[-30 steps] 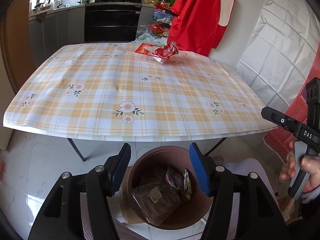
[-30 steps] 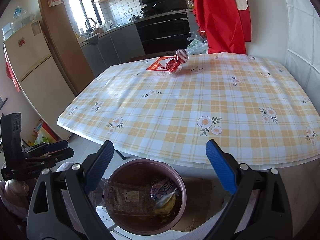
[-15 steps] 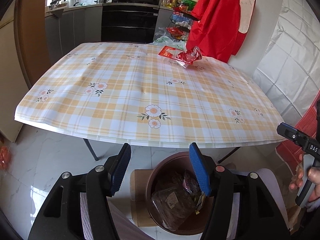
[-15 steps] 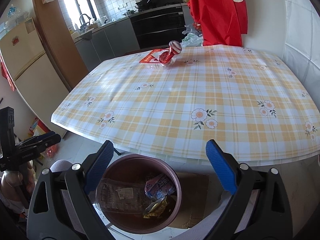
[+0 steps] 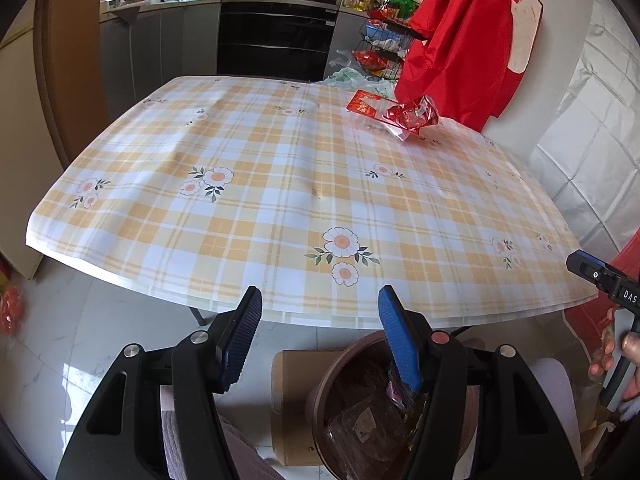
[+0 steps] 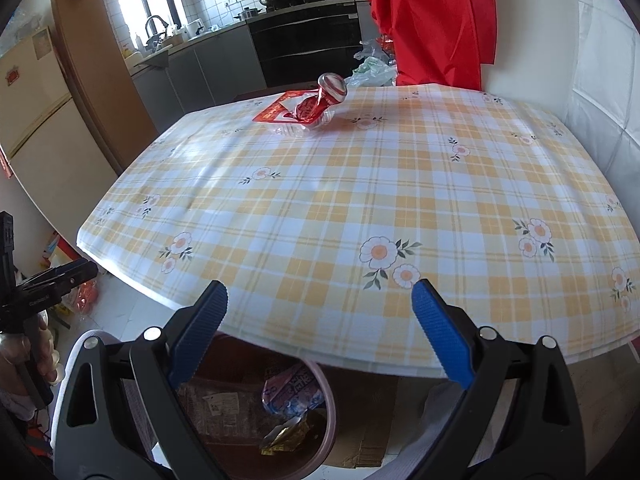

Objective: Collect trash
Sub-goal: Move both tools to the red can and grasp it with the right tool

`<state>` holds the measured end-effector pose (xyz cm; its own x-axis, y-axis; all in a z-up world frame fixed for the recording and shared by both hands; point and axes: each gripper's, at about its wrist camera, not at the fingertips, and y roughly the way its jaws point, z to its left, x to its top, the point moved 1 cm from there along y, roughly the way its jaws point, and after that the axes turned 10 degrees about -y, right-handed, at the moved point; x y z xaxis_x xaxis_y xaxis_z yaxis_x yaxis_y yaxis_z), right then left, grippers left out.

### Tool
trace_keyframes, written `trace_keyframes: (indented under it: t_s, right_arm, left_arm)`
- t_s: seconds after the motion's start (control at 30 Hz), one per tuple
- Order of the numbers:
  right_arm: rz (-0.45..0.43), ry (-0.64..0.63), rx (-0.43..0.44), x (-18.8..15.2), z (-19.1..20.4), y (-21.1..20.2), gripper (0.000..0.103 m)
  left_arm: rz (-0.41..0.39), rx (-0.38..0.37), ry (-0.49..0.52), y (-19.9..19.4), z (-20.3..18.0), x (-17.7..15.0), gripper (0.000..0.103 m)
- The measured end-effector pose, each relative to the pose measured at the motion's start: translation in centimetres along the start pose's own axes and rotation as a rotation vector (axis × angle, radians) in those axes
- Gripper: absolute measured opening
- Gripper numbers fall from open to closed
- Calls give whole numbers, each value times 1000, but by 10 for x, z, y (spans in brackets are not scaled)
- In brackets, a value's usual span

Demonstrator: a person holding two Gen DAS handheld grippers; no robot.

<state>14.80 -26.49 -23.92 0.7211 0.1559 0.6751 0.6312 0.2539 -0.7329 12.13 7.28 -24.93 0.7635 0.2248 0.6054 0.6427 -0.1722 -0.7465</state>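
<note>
Both empty: left tool (image 5: 318, 340) half open, right tool (image 6: 320, 332) wide open. Below, round brown plastic bin (image 6: 320, 432) holding wrappers. Between pickups; next, long reach to crumpled red foil wrapper (image 5: 412, 116) on far plaid tabletop (image 5: 280, 184)

Both views now higher over the table (image 5: 280, 184); bin (image 5: 320, 392) nearer the bottom edge.

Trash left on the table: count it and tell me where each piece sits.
2, both at the far side of the table: a flat red packet, and a crumpled red wrapper resting against it. More may be hidden under them.
</note>
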Motion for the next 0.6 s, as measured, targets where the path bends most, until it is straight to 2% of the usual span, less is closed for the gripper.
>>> trace_keyframes:
  t_s: [0.23,0.47,0.6]
  right_arm:
    - [22,-24,-8,32,-18,37,92]
    - [-29,-101,-3,100,-36,89,92]
    - [-56,-133,6,150,-45,135,92]
  left_arm:
    - [21,-3,5,32,0,23,59]
    - [22,-23,16,69,-10,63,59]
    - [21,-42,27,92,-20,91,59]
